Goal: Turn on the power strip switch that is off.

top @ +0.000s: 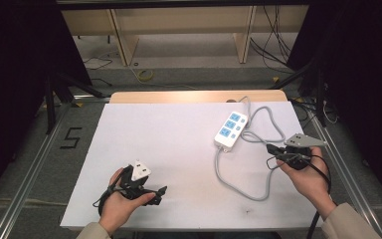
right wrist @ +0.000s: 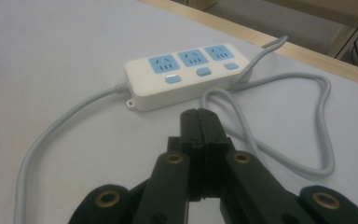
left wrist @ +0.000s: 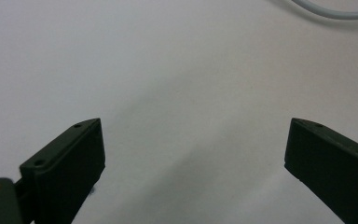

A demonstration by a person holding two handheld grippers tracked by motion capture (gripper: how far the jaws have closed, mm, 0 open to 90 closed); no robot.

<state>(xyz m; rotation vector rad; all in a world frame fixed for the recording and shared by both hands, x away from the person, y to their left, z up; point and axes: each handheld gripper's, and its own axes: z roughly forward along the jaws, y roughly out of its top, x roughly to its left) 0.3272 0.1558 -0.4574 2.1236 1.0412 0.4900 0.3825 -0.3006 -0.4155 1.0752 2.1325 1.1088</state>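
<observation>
While jaws meet, right tool (right wrist: pixel 199 116) points near power strip (right wrist: pixel 186 74).

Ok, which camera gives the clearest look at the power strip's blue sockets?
The right gripper view: the power strip lies close ahead, its three blue sockets and switches sharp. The high view shows the strip small, from above. The left gripper view catches just a bit of its grey cable.

My 2 forearms came in from bottom edge of high view. Left hand (top: pixel 122 199) gripped left gripper (top: pixel 160 191) low at near left, jaws spread wide, nothing between them. Right hand (top: pixel 306 174) held right gripper (top: pixel 270 148) at right, tips aimed left, jaws pressed flat together, nothing between them.
</observation>
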